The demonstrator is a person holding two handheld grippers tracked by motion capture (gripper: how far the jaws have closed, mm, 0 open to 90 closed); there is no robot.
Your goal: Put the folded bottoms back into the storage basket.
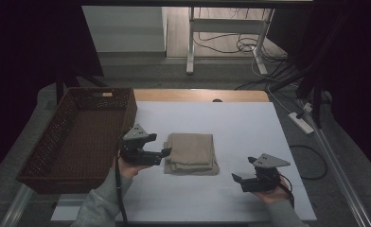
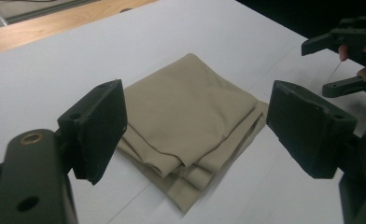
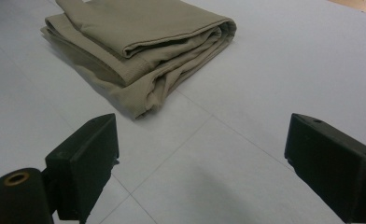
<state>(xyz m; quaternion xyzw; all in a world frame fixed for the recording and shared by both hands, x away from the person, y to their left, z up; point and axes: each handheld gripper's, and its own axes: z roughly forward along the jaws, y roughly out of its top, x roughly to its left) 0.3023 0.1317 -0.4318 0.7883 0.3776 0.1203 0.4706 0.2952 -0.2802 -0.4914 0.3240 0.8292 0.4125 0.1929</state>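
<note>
A brown wicker basket [image 1: 79, 137] sat at the table's left edge. Just right of it, the left gripper [image 1: 163, 144] hovered with jaws spread wide, close beside the left edge of the folded beige cloth [image 1: 191, 152] lying mid-table on the white sheet [image 1: 250, 132]. Farther right, apart from the cloth, the right gripper [image 1: 239, 179] was held with jaws likewise wide apart, gripping nothing.

folded cloths: just 1, the beige one [image 1: 191, 153], sitting right off the left gripper's [image 1: 161, 144] fingertips
wicker baskets: 1 [image 1: 56, 146], out behind those same fingers
grippers: 2, the right gripper [image 1: 242, 178] well short of the cloth
tables: 1 [image 1: 250, 127]
</note>
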